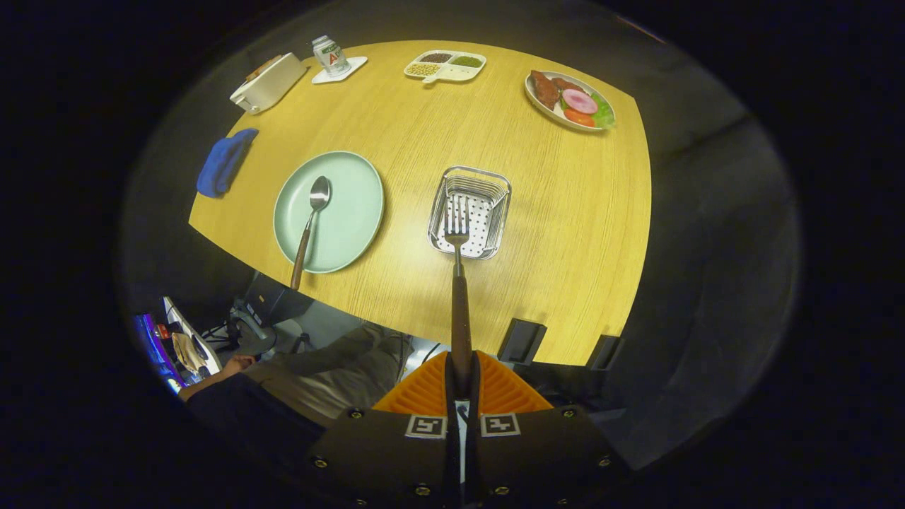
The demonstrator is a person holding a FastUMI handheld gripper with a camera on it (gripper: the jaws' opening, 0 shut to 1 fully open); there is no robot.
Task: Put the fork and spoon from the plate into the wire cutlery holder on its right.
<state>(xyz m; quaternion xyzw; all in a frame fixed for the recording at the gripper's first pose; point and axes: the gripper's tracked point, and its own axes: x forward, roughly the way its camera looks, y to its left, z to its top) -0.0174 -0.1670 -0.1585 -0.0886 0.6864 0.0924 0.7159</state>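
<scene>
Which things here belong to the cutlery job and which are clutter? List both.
Job: fork held in the gripper, spoon, green plate, wire cutlery holder.
Clutter: blue cloth, white box, can, divided dish, food plate.

- The tabletop point(565, 212) looks like light wood with a fine straight grain, smooth and faintly sheened.
- The wire cutlery holder point(470, 211) is shiny metal wire over a perforated base.
- The fork point(457, 233) and the spoon point(314, 205) have polished metal heads and dark wood-like handles.
- The plate point(353, 205) is smooth and matt.
- The cloth point(225, 161) looks soft and nappy.
- The hand-held gripper point(462, 378) clamps the fork's handle.
</scene>
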